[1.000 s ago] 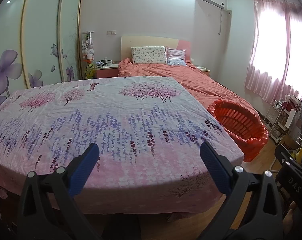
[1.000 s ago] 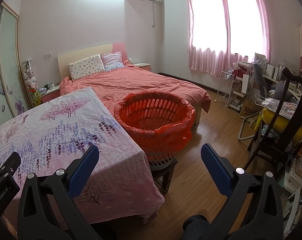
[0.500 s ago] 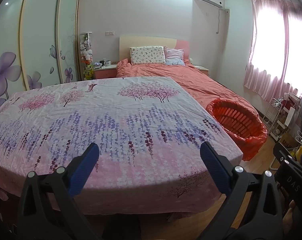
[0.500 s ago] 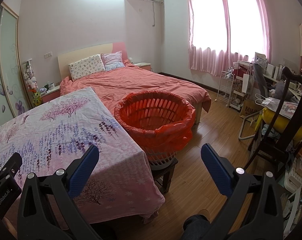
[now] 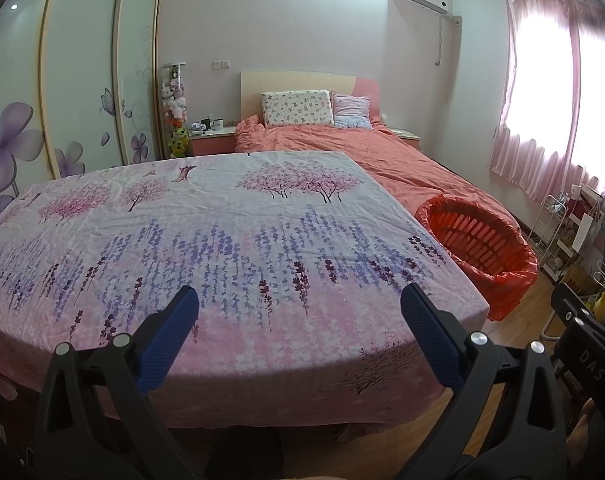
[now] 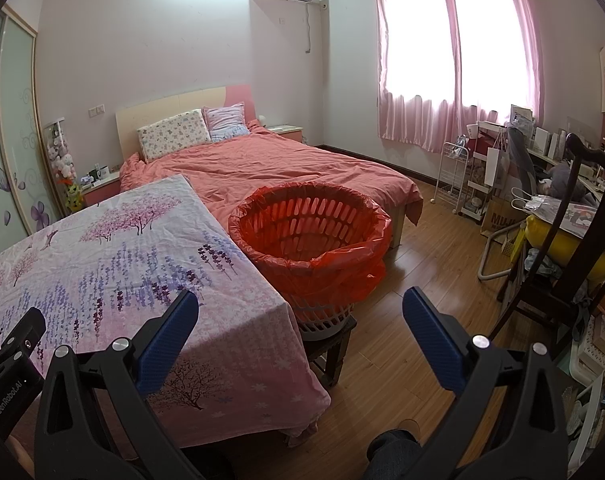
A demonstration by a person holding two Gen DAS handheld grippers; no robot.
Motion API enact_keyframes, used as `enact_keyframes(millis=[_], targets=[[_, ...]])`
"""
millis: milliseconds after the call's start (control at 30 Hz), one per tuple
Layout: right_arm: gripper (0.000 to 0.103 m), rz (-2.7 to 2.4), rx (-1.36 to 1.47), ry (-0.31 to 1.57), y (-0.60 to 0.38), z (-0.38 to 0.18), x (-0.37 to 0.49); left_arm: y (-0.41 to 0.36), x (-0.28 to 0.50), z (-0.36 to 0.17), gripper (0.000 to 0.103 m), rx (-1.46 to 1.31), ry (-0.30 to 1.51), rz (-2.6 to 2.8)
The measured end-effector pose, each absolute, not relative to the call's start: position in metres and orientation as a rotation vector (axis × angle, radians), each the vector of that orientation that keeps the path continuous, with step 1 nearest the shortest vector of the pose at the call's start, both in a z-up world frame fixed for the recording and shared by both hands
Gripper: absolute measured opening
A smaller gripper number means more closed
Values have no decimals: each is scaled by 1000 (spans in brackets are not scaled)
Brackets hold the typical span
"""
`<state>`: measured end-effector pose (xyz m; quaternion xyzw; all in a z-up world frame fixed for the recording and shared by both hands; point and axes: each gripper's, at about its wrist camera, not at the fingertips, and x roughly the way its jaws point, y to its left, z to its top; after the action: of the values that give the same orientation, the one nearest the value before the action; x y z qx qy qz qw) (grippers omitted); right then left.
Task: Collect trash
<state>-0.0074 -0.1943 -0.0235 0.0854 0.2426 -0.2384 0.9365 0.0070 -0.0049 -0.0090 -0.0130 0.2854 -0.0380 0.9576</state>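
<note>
A slatted basket lined with a red bag [image 6: 310, 236] stands on a small dark stool at the right edge of a table covered with a floral cloth [image 5: 222, 240]. It also shows at the right in the left wrist view [image 5: 478, 240]. Its inside looks empty. No trash shows on the cloth. My left gripper [image 5: 298, 312] is open and empty over the cloth's near edge. My right gripper [image 6: 300, 312] is open and empty, in front of the basket and above the table corner.
A bed with a coral cover [image 6: 278, 168] lies behind the table and basket. A dark wooden chair [image 6: 582, 248] and cluttered shelves [image 6: 486, 176] stand at the right. A wardrobe with flower doors [image 5: 62, 92] is at the left. Wood floor [image 6: 414, 296] lies right of the basket.
The left wrist view has shifted slightly; the basket sits a little further left in it. The right gripper has barely moved. Both stay open.
</note>
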Motion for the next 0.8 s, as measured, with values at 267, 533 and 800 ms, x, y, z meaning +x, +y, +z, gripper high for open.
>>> enact_keyframes(millis=[267,533,800], targets=[[101,-487,175,496,-195,-23,-7,-5,7,-9,99,-26,579,-77],[101,-487,175,496,-194,-23,-7,-5,8,-9,99,-25,580,-76],[101,-487,175,496,-195,-23,-8,-4,8,-10,99,-24,581,-76]])
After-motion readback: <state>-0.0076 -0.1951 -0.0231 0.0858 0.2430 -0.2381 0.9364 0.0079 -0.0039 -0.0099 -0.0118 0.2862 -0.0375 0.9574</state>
